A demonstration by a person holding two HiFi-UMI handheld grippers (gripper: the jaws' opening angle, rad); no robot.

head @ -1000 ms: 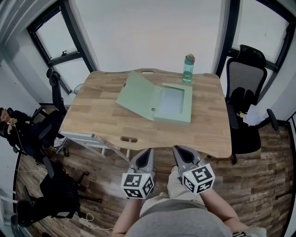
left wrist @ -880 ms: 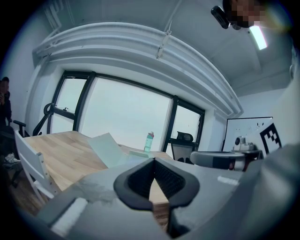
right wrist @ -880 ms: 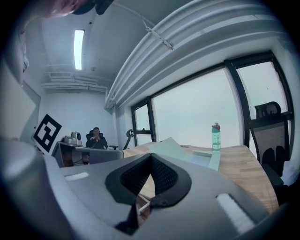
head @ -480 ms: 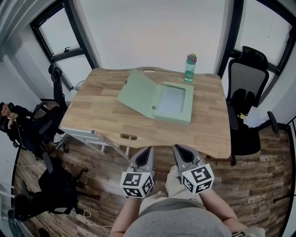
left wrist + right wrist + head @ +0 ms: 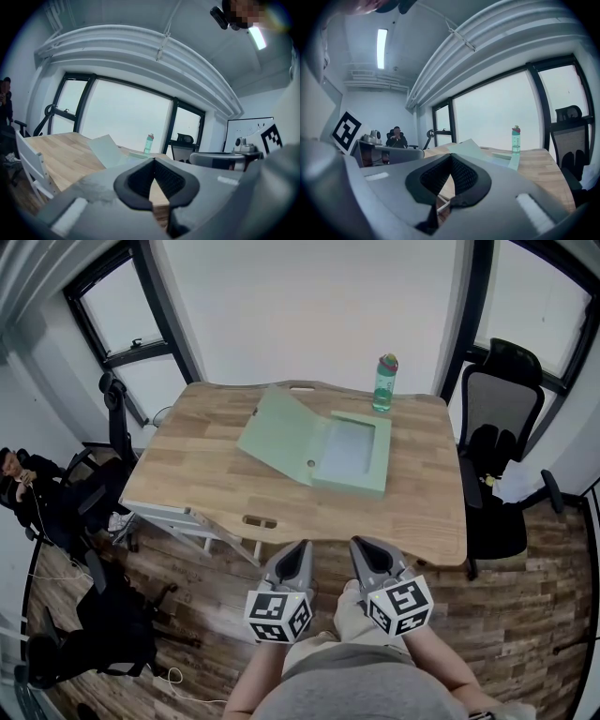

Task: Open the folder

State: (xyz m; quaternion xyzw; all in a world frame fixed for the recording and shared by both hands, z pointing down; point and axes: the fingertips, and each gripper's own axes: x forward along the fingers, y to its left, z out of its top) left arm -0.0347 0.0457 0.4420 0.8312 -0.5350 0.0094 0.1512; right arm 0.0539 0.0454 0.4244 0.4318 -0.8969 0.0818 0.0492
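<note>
both jaws closed, folder open on the bench

the left gripper (image 5: 300, 547) and the right gripper (image 5: 360, 544) are side by side just short of the near edge of the bench (image 5: 206, 479), touching nothing. each pair of jaws is pressed together tip to tip, with nothing between them. the pale green folder (image 5: 352, 454) lies on the far half of the bench, well apart from both grippers, its cover swung out to the left and tilted up. a green bottle (image 5: 382, 382) stands upright just beyond it, near the far edge.
</note>
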